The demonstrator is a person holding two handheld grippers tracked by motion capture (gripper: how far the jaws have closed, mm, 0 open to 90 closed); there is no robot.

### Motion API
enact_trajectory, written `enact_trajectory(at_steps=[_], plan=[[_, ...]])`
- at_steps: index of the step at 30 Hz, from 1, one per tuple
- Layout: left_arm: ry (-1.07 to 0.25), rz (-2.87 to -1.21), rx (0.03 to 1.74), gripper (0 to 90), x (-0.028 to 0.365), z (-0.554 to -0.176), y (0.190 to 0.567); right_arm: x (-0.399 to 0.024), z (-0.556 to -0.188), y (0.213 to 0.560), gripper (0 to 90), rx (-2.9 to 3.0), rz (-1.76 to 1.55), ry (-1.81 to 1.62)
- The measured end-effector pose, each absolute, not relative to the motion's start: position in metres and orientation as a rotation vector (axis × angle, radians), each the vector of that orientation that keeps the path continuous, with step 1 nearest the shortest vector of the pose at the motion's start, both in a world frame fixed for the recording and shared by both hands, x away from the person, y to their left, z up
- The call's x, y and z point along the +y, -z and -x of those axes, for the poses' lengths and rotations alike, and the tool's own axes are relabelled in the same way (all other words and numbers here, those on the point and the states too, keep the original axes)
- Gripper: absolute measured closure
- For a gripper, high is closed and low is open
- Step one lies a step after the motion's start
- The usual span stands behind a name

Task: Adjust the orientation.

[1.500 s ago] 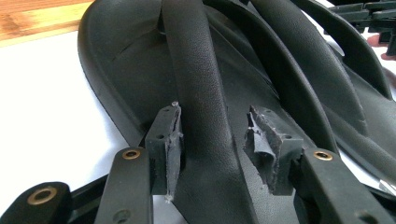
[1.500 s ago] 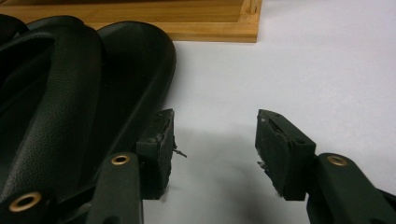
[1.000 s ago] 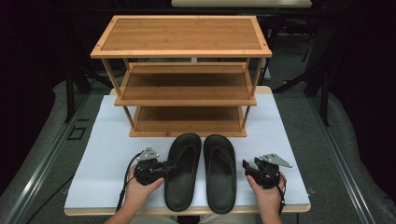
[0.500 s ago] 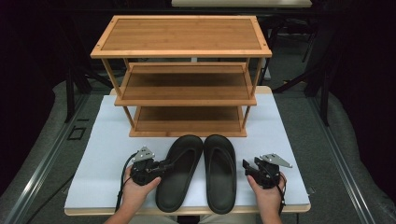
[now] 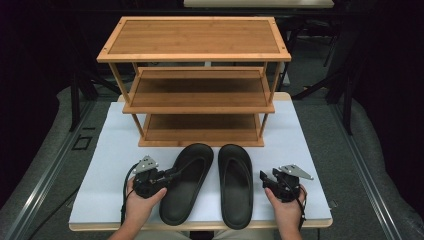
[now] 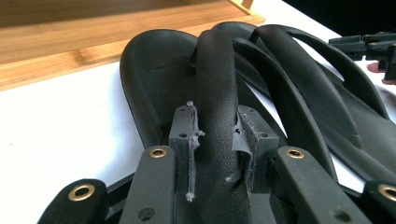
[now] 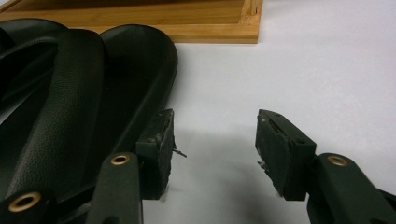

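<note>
gripping the strap of the left sandal at the bench's six o'clock, the left tongs pinch thin rubber that could slip; right tongs gape empty beside the right sandal.

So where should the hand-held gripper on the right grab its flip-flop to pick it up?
Probably the strap. The right flip-flop lies flat on the white table, so its sole edge gives little to pinch, while the strap arches up off the sole. The right hand-held gripper sits open just beside its outer edge; coming in from that side, one jaw could slip under the strap.
</note>
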State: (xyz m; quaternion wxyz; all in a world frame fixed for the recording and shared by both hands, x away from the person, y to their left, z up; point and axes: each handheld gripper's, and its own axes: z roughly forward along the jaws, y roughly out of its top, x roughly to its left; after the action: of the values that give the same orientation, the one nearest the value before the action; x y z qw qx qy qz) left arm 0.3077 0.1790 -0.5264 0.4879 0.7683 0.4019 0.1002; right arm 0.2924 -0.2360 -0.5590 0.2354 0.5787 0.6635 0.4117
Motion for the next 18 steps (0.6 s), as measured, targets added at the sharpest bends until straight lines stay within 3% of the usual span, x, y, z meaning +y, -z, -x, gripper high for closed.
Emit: enact_trajectory(at_steps=[18], plan=[[-0.312, -1.762, 0.979, 69.9, 0.198, -0.296, 0.505, -0.237, -0.292, 0.558, 46.6, 1.816, -1.580, -1.140]])
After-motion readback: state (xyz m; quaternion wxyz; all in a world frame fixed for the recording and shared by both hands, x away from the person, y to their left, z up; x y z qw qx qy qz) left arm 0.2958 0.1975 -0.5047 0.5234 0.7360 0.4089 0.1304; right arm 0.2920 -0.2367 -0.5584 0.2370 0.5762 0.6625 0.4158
